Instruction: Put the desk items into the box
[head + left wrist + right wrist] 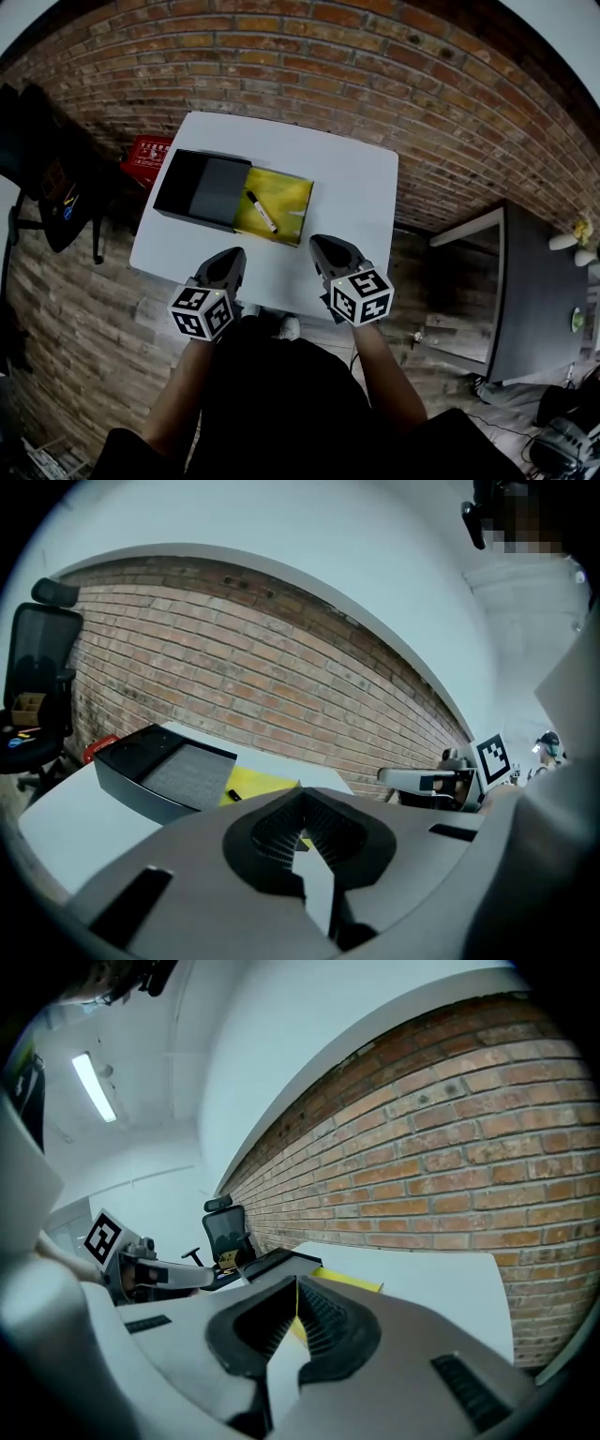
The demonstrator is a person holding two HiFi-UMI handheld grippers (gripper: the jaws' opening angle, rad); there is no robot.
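Note:
On the white table (352,192) lies an open black box (199,187) with a grey insert, at the left. A yellow pad (284,199) lies against the box's right side, and a black-and-white marker (262,212) rests on the pad. My left gripper (234,255) hovers near the table's front edge, shut and empty. My right gripper (319,244) is beside it, also shut with nothing in it. In the left gripper view the box (159,771), pad (261,782) and marker (232,796) lie beyond the closed jaws (302,797). In the right gripper view the pad (354,1282) shows past the closed tips (296,1283).
A red crate (145,157) stands on the floor at the table's left. A black office chair (56,187) is further left. A dark grey desk (534,300) stands to the right. A brick wall (309,66) runs behind the table.

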